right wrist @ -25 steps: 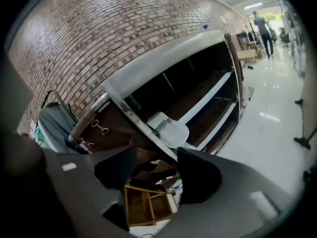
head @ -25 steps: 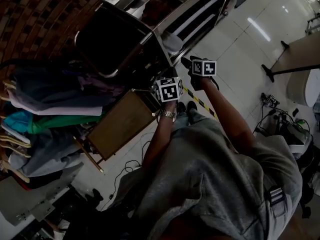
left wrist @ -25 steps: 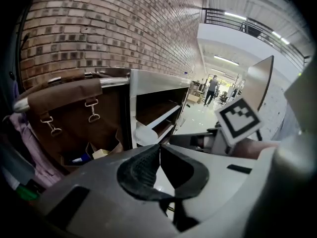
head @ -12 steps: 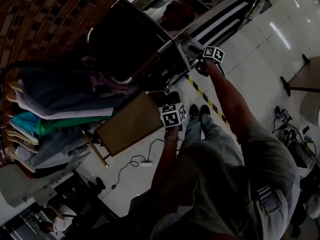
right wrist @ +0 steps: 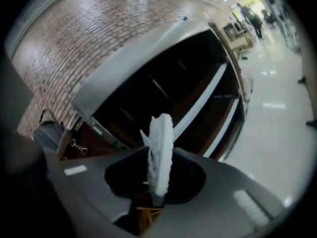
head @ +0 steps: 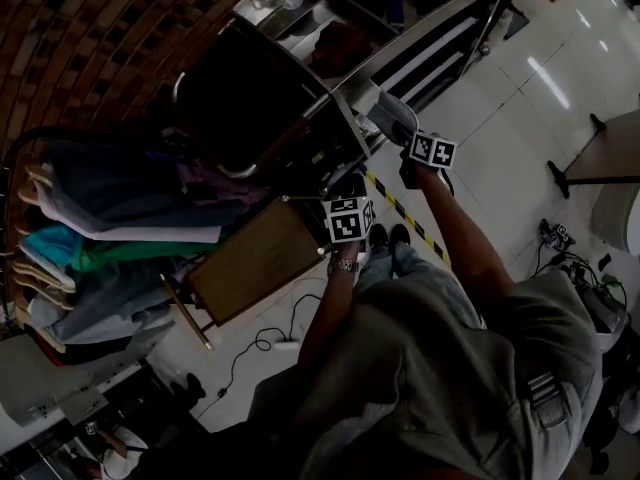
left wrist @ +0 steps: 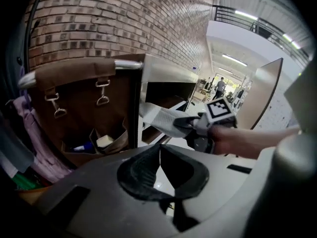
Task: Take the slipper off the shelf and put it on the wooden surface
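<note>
A pale grey slipper (head: 392, 118) sticks out from the metal shelf unit (head: 300, 13), and my right gripper (head: 408, 140) grips its near end, the jaws still closing on it. The right gripper view shows the slipper (right wrist: 161, 152) edge-on between the jaws of that gripper (right wrist: 159, 185). From the left gripper view, the slipper (left wrist: 166, 122) hangs in the right gripper (left wrist: 197, 129) just off the shelf. My left gripper (head: 346, 186) hovers by the wooden surface (head: 255, 258), shut with nothing in it (left wrist: 159, 150).
Garments hang on a rack (head: 100, 228) at the left. A brown hanging bag (left wrist: 84, 108) with clips is beside the shelf. Yellow-black tape (head: 400, 203) and cables (head: 265, 343) lie on the floor. A table leg (head: 590, 178) stands at the right.
My right gripper reached up to the shelf, closed on the slipper and drew back slightly with it. The left gripper has stayed near the wooden surface.
</note>
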The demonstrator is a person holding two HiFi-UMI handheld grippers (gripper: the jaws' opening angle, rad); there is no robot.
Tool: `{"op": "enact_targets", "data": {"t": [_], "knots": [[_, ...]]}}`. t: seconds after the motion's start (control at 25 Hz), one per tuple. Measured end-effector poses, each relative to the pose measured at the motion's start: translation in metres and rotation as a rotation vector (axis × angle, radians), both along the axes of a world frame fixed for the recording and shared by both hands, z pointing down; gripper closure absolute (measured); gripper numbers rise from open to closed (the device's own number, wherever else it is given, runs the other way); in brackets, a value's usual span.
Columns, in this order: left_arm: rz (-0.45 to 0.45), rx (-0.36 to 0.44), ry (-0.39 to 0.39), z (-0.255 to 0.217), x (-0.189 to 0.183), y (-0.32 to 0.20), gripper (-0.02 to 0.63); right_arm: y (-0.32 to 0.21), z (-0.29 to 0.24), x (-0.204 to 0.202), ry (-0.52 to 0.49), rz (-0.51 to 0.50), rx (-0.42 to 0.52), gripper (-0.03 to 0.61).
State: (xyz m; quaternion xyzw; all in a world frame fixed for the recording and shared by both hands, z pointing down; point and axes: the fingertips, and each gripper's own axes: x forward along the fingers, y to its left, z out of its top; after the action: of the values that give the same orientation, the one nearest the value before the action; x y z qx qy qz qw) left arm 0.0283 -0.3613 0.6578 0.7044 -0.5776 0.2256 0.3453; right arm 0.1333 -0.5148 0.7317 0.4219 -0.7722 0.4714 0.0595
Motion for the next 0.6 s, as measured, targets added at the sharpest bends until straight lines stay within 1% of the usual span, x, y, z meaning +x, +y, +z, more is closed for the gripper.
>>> {"op": "enact_targets", "data": {"t": [0.04,0.12,0.16,0.24,0.28,0.36,0.44,0.52,0.6], "knots": [[0.014,0.021,-0.006,-0.007,0.01,-0.011,0.607,0.017,-0.015,0.018,0.055,0.008,0.001,0.506],[0.029,0.054,-0.039,-0.017,0.028,-0.034,0.607,0.046,-0.035,0.051,0.164,0.032,-0.044,0.506],[0.032,0.061,-0.054,-0.021,0.037,-0.043,0.607,0.057,-0.041,0.066,0.234,0.038,-0.053,0.506],[0.041,0.08,-0.046,-0.03,0.059,-0.057,0.607,0.07,-0.053,0.092,0.377,0.039,-0.022,0.508],[0.051,0.096,-0.033,-0.037,0.071,-0.06,0.607,0.075,-0.059,0.101,0.419,0.036,-0.002,0.508],[0.085,0.118,-0.021,-0.047,0.094,-0.061,0.607,0.083,-0.067,0.114,0.446,0.03,0.024,0.508],[0.108,0.116,-0.019,-0.049,0.111,-0.057,0.607,0.086,-0.073,0.126,0.454,0.035,0.041,0.508],[0.11,0.103,-0.02,-0.048,0.119,-0.045,0.607,0.093,-0.076,0.132,0.45,0.028,0.048,0.508],[0.096,0.097,-0.025,-0.047,0.119,-0.028,0.607,0.105,-0.077,0.132,0.449,0.004,0.054,0.508]]}}
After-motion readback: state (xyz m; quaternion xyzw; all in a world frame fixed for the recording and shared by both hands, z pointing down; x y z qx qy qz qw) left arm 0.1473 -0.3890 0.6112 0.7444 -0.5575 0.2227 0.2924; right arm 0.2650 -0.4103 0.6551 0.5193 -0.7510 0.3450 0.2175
